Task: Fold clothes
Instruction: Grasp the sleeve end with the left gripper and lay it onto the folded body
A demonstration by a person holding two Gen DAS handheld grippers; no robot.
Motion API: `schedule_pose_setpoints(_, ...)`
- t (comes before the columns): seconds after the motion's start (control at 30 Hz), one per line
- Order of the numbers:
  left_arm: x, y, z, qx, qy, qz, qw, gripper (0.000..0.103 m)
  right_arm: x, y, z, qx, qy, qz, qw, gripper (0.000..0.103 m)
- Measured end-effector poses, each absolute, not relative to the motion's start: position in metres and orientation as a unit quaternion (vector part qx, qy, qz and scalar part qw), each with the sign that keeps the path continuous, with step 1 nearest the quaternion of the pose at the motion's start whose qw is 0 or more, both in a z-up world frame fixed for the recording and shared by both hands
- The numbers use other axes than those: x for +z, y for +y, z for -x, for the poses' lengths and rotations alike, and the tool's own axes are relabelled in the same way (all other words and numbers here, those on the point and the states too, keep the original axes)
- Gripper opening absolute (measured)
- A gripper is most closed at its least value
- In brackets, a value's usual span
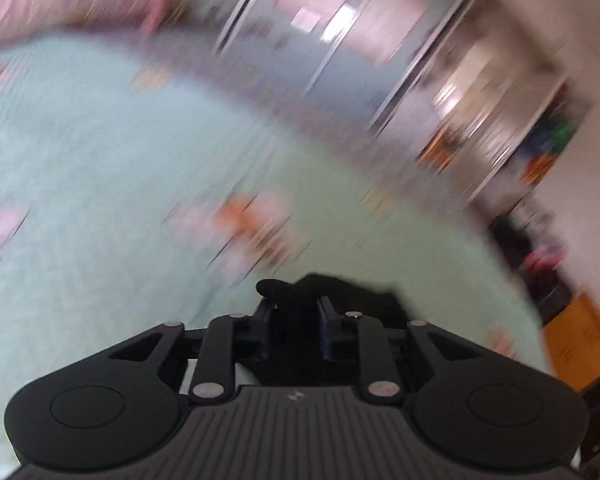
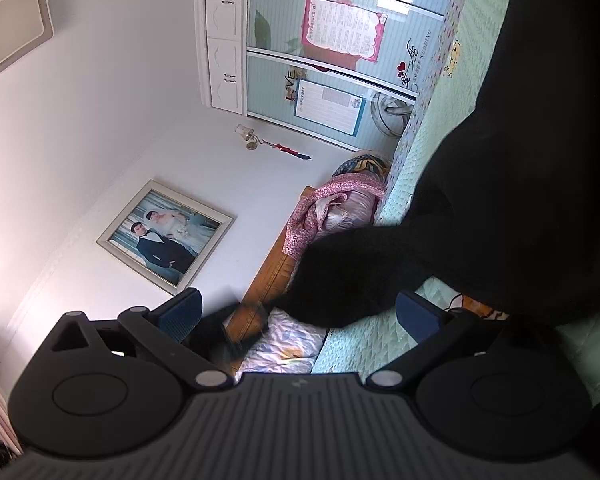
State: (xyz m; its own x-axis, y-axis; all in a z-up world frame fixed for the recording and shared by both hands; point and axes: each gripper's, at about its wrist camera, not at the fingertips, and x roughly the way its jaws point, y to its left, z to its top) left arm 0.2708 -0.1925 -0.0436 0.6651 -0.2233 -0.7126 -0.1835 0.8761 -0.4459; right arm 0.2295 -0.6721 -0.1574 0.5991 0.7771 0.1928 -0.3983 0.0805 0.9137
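A black garment [image 2: 520,160] lies over the mint-green bedspread [image 2: 432,120] and fills the right side of the right wrist view. A rounded fold of it bulges between the wide-apart blue fingers [image 2: 180,314] of my right gripper [image 2: 298,300], which is open, its pads not touching the cloth. The left wrist view is badly blurred. There my left gripper [image 1: 295,304] has its jaws close together, pinching a bunch of the black garment [image 1: 340,292] above the bedspread [image 1: 100,160].
A wardrobe [image 2: 332,40] with sliding glass doors stands along the bed's far side. Pink bedding [image 2: 332,204] is heaped against the wooden headboard [image 2: 272,276], with a patterned pillow [image 2: 284,344] below. A framed photograph [image 2: 166,236] hangs on the white wall.
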Motion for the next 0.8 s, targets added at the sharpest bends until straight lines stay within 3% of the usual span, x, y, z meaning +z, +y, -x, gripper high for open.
schedule_pose_setpoints(0.07,-0.066,-0.163,-0.252,0.032,0.45,0.301,0.84,0.023,-0.158,-0.671,-0.23,0.412,0.175,-0.541,0.712,0.102)
schedule_pose_setpoints(0.13,-0.062,-0.147,-0.232,0.057,0.432,0.323,0.84,0.026,-0.158,-0.67,-0.232,0.413,0.174,-0.545,0.709,0.102)
schedule_pose_setpoints(0.33,-0.02,-0.181,-0.252,0.009,0.39,0.309,0.867,0.054,-0.162,-0.67,-0.234,0.416,0.171,-0.555,0.699,0.102)
schedule_pose_setpoints(0.47,0.003,-0.245,-0.288,-0.025,0.357,0.154,0.921,0.061,-0.167,-0.674,-0.234,0.419,0.168,-0.566,0.69,0.102)
schedule_pose_setpoints(0.53,0.006,-0.272,-0.306,-0.05,0.349,0.065,0.934,0.07,-0.168,-0.675,-0.234,0.42,0.167,-0.569,0.687,0.102)
schedule_pose_setpoints(0.67,-0.011,-0.307,-0.346,-0.112,0.383,-0.051,0.916,0.07,-0.169,-0.676,-0.235,0.421,0.167,-0.571,0.684,0.102)
schedule_pose_setpoints(0.8,-0.021,-0.312,-0.374,-0.155,0.392,-0.105,0.901,0.068,-0.171,-0.677,-0.235,0.423,0.167,-0.572,0.683,0.102)
